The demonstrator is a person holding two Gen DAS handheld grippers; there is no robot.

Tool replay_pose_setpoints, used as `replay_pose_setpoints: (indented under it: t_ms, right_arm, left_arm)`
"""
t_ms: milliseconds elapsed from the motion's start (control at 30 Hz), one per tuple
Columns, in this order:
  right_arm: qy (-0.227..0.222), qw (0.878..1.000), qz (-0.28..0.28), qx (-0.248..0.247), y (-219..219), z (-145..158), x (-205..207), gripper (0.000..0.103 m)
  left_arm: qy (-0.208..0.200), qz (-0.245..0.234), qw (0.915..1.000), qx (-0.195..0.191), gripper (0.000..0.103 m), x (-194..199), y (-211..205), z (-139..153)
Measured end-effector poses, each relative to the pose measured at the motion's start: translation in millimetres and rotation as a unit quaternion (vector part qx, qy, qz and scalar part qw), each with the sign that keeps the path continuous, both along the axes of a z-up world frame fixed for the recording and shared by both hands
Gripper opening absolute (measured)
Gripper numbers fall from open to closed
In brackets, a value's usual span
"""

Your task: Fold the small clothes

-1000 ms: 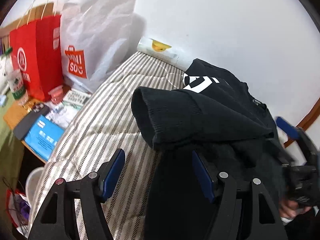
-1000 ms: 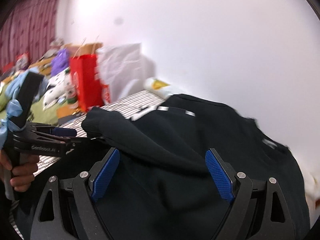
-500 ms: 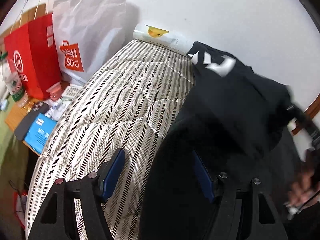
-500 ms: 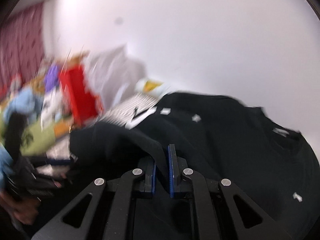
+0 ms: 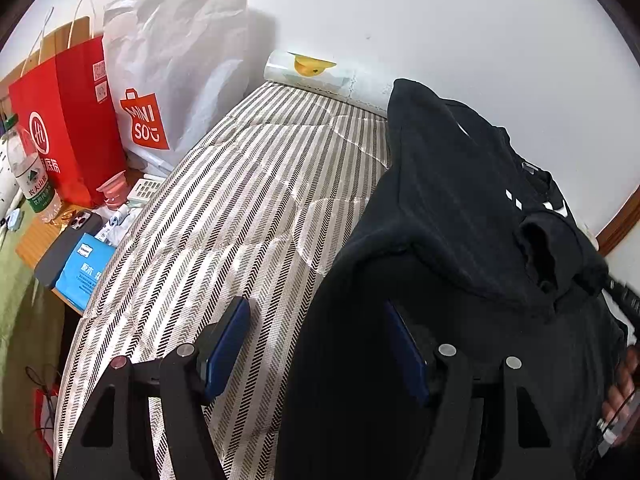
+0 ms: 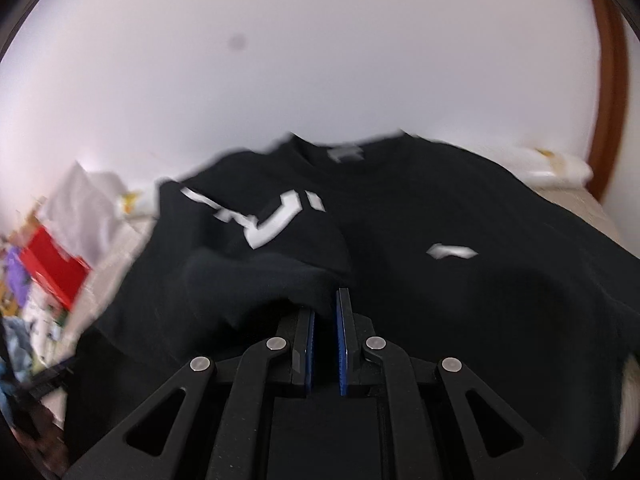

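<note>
At the far left of the left wrist view a plastic water bottle [image 5: 34,176] with a green label is seen upright on a cluttered side table [image 5: 38,240], beside a red paper shopping bag [image 5: 68,120] and a white Miniso bag [image 5: 176,68]; what either bag holds cannot be told. Below them a dark phone [image 5: 66,248], a blue packet [image 5: 86,276] and a small white remote [image 5: 142,190] are laid out. A striped quilted mattress [image 5: 224,216] fills the middle, with a rolled white sheet printed with a yellow figure [image 5: 320,74] set against the wall at its far end. The left gripper [image 5: 316,344] is held wide, its left pad over bare mattress and its right pad at the edge of the black sweatshirt [image 5: 460,240], with nothing pinched. The sweatshirt is spread over the right part of the mattress, one sleeve drawn across its front. In the blurred right wrist view the right gripper [image 6: 325,320] is closed narrowly on a fold of that sleeve [image 6: 264,272], beside white lettering [image 6: 264,216] on the chest.
</note>
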State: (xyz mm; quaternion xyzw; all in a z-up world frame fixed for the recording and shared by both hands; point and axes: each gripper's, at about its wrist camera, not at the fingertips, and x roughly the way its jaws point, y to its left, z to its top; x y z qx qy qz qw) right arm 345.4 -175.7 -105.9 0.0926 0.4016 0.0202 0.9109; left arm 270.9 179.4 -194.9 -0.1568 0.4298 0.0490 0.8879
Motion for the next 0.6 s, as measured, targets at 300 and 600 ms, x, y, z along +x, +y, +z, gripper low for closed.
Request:
replay_pose_setpoints:
  t_ms: [300, 600]
  right_arm:
    - [-0.04, 0.995, 0.065, -0.06, 17, 17, -29, 0.065]
    - [-0.043, 0.974, 0.191, -0.117, 103, -1, 2, 0.081]
  left_arm:
    - [0.002, -0.003, 1.0, 0.009, 0.069, 0, -3, 0]
    - [0.001, -0.01, 0.9998, 0.018, 0.074, 1, -7, -1]
